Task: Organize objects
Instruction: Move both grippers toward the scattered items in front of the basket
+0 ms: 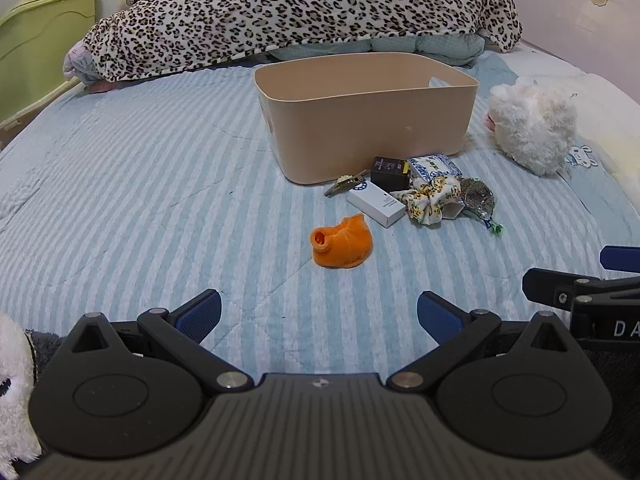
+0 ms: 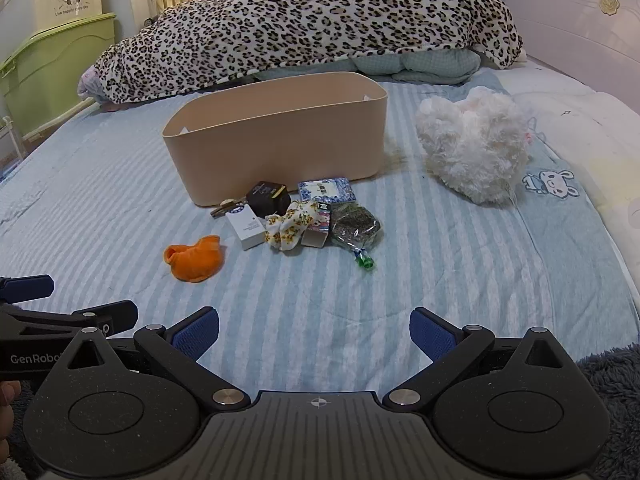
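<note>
The white carton (image 1: 375, 204) lies flat on the bed (image 1: 140, 208), well ahead of the left hand-held gripper (image 1: 319, 316), its long axis slanting away toward the beige bin (image 1: 368, 128) behind it. Orange cloth (image 1: 342, 247) sits nearer, apart from the pile. Both the left and the right hand-held gripper (image 2: 314, 332) are spread wide, holding nothing. Only the right view shows the small brown-ended box (image 2: 316, 236) beside the floral scrunchie (image 2: 294, 224)

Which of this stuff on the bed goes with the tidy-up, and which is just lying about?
Job:
bin
orange sock
white box
black box
blue packet
scrunchie
herb bag
hair clip

Probably lying about:
white plush
leopard blanket
green drawers
</note>
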The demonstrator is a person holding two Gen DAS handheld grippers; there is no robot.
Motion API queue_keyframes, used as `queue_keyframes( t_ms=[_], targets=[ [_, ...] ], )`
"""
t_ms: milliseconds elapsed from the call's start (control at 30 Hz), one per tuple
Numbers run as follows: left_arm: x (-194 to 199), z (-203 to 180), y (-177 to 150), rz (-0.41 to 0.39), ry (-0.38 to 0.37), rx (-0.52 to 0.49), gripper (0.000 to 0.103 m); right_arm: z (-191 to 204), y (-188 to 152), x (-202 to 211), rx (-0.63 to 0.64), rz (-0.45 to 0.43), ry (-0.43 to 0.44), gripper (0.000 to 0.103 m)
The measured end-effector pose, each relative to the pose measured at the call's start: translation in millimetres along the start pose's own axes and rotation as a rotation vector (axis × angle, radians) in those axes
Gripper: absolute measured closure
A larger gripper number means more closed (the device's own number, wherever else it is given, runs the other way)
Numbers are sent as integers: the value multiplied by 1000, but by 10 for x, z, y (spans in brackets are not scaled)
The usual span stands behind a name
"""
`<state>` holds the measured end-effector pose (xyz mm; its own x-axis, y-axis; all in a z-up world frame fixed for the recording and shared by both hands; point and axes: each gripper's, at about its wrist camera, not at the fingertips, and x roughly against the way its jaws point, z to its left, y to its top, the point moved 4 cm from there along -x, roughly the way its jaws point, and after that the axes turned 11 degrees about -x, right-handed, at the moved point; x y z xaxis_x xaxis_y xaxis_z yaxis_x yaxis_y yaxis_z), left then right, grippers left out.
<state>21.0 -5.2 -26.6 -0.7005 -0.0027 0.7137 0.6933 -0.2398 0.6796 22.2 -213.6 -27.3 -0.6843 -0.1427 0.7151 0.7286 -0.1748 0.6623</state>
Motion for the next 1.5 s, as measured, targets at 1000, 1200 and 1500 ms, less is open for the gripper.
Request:
queue_keyframes(
  t_ms=[1000, 1200, 1500],
  targets=[
    [-28, -22, 10, 6, -2, -10, 0, -27, 51, -66, 4, 14, -28, 0],
    [-83, -24, 82, 5, 9, -16, 0, 0, 97, -115, 20, 17, -47, 0],
    [-351, 29, 187, 32, 30, -22, 0, -29, 215, -271, 33, 37, -56, 0]
  ],
)
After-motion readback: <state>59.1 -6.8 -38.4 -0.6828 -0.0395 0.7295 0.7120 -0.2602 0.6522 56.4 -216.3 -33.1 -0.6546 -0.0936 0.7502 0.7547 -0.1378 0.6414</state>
